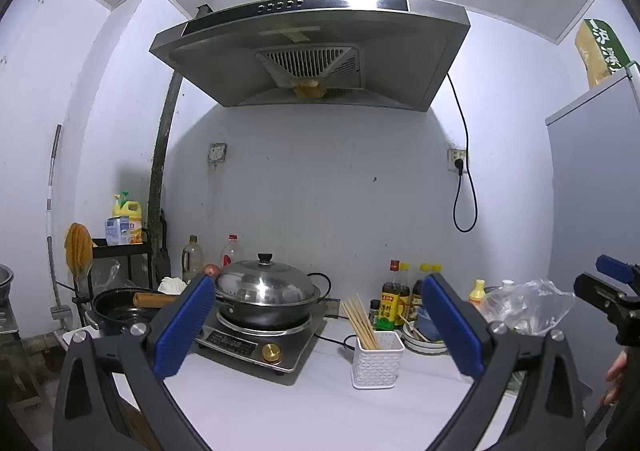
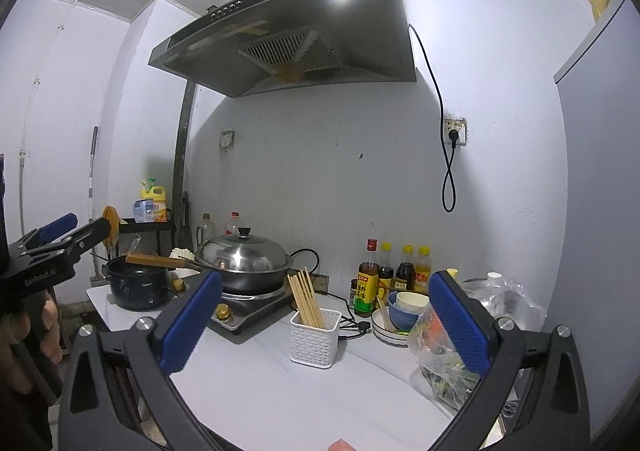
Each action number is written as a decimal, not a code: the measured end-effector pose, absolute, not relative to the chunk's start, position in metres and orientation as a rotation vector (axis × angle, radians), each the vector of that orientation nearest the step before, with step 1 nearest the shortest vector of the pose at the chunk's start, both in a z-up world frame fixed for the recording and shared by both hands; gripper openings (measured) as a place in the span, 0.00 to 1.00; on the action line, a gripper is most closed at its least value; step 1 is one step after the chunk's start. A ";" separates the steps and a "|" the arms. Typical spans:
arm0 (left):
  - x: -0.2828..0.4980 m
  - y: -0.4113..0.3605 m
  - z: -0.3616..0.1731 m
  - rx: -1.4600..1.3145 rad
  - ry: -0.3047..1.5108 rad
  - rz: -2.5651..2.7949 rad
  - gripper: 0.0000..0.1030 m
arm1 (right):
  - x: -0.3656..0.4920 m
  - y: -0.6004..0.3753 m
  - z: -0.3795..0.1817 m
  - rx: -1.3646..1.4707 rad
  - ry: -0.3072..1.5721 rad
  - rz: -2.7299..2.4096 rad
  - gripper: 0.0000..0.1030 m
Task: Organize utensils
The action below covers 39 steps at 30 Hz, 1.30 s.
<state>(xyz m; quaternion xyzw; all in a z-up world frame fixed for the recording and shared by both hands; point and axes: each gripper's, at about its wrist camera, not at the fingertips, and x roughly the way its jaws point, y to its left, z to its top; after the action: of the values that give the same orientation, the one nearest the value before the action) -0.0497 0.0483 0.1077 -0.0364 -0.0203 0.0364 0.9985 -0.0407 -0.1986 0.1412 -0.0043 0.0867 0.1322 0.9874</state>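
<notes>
— White bench point(image 1: 280, 411) fills the near ground of a small kitchen, bare just ahead of both claws. How do the claws stand?

— Left claw point(image 1: 320, 325): blue pads wide apart, nothing between them. Right claw point(image 2: 326, 321): the same, spread and empty. Each hangs above the bench.

— And the utensils?

— Pale wooden chopsticks point(image 2: 306, 301) stand in a bundle, leaning left, in a white perforated basket point(image 2: 314, 343) on the bench, just right of the induction cooker point(image 1: 256, 343).

— Behind that?

— A lidded steel wok point(image 1: 266, 293) on the cooker; stacked bowls point(image 2: 400, 311) with something pale resting in them, hard to make out; sauce bottles point(image 2: 394, 271) against the wall; the range hood point(image 1: 312, 51) above.

— Anything unclear?

— A crumpled plastic bag point(image 2: 452, 351) is partly hidden by the right claw's pad, its contents blurred. The dark pot point(image 2: 136, 287) at left is cut off in the left view.
</notes>
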 end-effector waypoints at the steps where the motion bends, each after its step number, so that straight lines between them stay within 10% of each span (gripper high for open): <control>1: -0.050 0.049 0.108 -0.073 -0.039 0.074 1.00 | -0.040 -0.198 0.141 -0.008 0.176 0.267 1.00; 39: -0.047 0.049 0.106 -0.083 -0.020 0.063 1.00 | -0.028 -0.193 0.137 -0.001 0.206 0.279 1.00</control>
<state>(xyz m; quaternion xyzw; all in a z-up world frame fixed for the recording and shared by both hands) -0.0470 0.0491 0.1063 -0.0415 -0.0102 0.0316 0.9986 -0.0279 -0.1934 0.1366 -0.0007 0.1023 0.1387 0.9850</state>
